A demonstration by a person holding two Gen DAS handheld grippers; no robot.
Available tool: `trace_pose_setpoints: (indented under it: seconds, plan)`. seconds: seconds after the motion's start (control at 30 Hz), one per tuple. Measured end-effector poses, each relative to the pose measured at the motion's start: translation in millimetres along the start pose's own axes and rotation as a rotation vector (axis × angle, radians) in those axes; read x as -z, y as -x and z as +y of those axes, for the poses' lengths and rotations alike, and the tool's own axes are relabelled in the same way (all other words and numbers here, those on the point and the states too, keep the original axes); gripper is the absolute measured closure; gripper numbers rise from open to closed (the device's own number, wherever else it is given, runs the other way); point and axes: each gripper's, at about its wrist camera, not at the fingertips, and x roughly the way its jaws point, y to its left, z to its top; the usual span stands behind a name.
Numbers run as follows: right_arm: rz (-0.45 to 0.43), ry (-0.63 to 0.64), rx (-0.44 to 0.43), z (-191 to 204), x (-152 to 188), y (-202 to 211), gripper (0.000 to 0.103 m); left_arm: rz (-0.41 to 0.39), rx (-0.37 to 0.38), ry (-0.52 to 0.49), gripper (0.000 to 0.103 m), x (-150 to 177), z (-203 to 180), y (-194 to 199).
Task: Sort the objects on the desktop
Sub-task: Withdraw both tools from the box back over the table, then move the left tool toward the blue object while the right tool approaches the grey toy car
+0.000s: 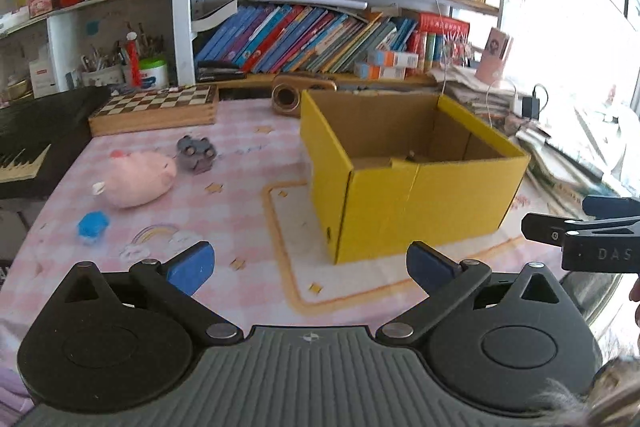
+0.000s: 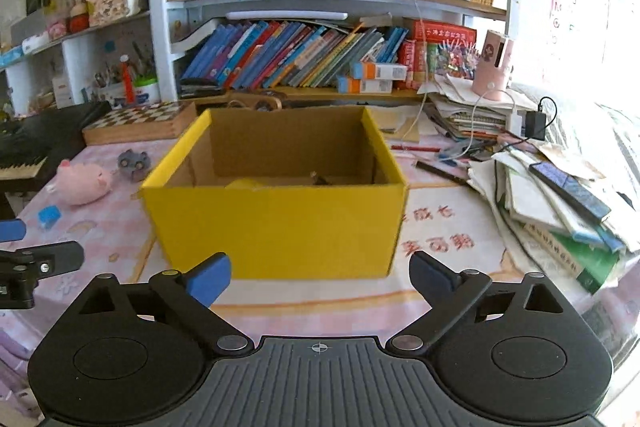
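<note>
An open yellow cardboard box [image 1: 416, 203] [image 2: 276, 223] stands on the pink checked tablecloth; a yellow object [image 2: 245, 183] and a small dark item [image 2: 320, 179] lie inside. Left of it lie a pink plush pig [image 1: 134, 179] [image 2: 82, 181], a grey toy block [image 1: 196, 153] [image 2: 133, 159] and a small blue object [image 1: 93, 225] [image 2: 49, 217]. My left gripper [image 1: 310, 265] is open and empty, near the box's left front corner. My right gripper [image 2: 320, 277] is open and empty, just in front of the box. Each gripper's tip shows in the other's view.
A wooden chessboard box [image 1: 156, 109] and a dark keyboard [image 1: 28, 147] sit at the back left. A wooden round item [image 1: 286, 99] is behind the box. Piles of books and papers [image 2: 560, 195], cables and a pink cup [image 2: 492, 75] crowd the right. Bookshelves stand behind.
</note>
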Motion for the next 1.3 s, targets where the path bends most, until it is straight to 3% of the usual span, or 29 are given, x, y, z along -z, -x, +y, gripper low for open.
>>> trace_pose_setpoints:
  seconds: [0.57, 1.3]
  plan:
    - [0.117, 0.049, -0.077, 75.4, 43.0, 24.7, 0.000, 0.062, -0.001, -0.010, 0.000, 39.8, 42.5, 35.8]
    - [0.102, 0.177, -0.206, 141.2, 40.5, 27.9, 0.000, 0.072, -0.074, 0.090, 0.000, 58.5, 100.6, 54.8]
